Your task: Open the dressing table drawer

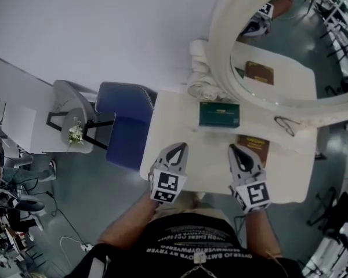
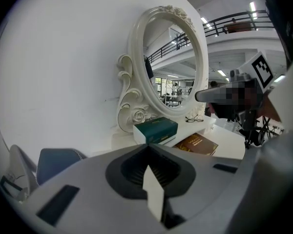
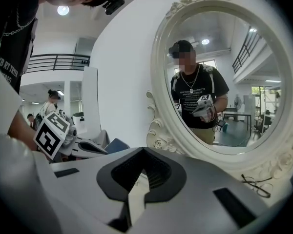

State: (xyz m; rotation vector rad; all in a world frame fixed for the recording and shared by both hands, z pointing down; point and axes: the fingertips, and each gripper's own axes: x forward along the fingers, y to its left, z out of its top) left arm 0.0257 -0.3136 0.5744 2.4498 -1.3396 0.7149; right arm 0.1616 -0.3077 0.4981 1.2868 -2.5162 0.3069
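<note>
The white dressing table [image 1: 174, 120] bears an oval mirror [image 1: 220, 57] at its back and a green box [image 1: 219, 114] mid-top. Above its front edge, the left gripper [image 1: 177, 150] and right gripper [image 1: 238, 152] are both clenched, empty. The drawer, presumably beneath that edge, is hidden. Opening seems unstarted.

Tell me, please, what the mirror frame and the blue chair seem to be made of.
The mirror frame looks like painted wood or moulded resin, glossy cream: light glints on its carved scrolls and roses. The blue chair seems padded fabric upholstery, matte: soft rounded edges, no shine.
</note>
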